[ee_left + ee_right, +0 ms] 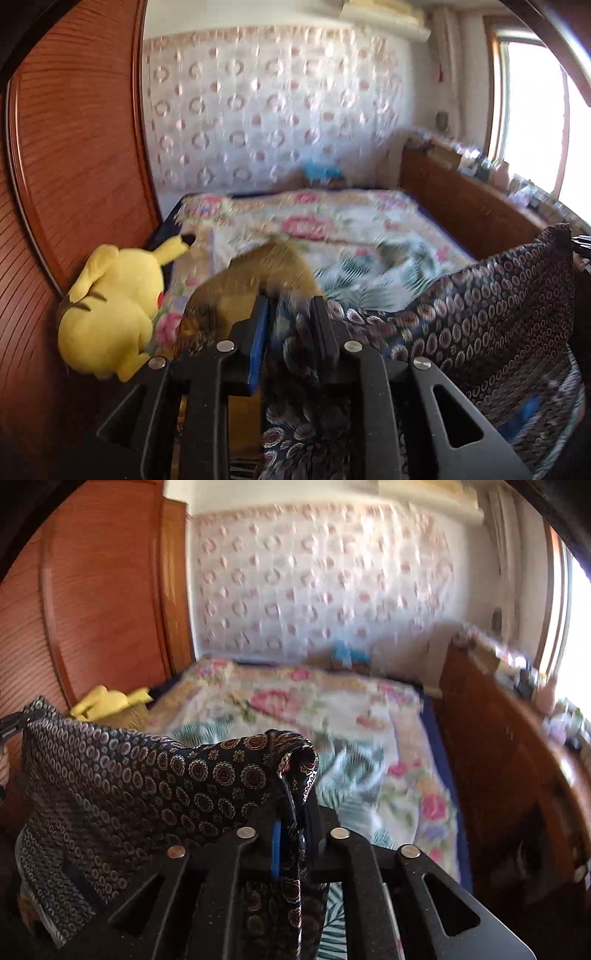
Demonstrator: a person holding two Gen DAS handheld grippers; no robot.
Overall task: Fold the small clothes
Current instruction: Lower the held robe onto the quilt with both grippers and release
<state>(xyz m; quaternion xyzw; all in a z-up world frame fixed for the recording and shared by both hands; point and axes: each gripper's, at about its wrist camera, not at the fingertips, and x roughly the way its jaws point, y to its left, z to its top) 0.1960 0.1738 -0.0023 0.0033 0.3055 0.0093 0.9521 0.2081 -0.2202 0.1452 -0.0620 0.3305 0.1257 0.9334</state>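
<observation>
Two grippers, L [290,325] & R [295,812], each pinching dark patterned cloth [147,775], above bed [332,709]

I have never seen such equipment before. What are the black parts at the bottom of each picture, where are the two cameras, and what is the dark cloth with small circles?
There is no robot here. A person carries a two-finger gripper in each hand, and a wide-angle camera on each one looks forward along its fingers. So the black parts low in each picture are the gripper itself.

One picture comes from the left gripper, the other from the right gripper. Both look over a bed with a floral bedspread. A yellow plush toy lies at the bed's left edge beside a brown plush toy, next to a wooden wardrobe.

The dark patterned garment is the small piece of clothing to fold. It hangs stretched between the two grippers, with cloth in each gripper's jaws. The pictures are blurred, so I cannot say how firmly the pads press.
</observation>
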